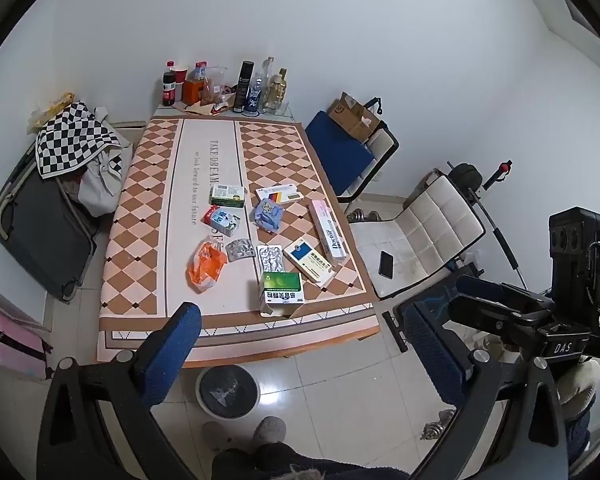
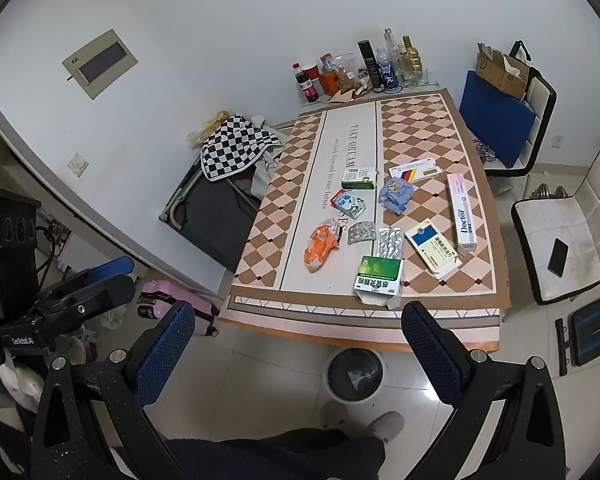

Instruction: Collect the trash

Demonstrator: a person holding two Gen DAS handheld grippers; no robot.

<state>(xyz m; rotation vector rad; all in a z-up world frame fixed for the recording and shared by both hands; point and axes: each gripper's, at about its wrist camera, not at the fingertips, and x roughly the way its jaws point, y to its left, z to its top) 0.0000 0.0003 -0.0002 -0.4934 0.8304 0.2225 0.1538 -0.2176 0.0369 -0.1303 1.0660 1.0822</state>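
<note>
I have the left hand-held gripper (image 1: 296, 354) and the right hand-held gripper (image 2: 298, 354) both spread wide and empty, short of the bench's (image 2: 268, 220) near edge; below that edge a bin (image 2: 355, 374) sits on the floor; near the edge lies a green box (image 2: 378, 276); mid-bench, an orange wrapper (image 2: 322, 246), blister packs (image 2: 389, 243) and more boxes; bottles (image 2: 388, 64) crowd the far edge.
</note>
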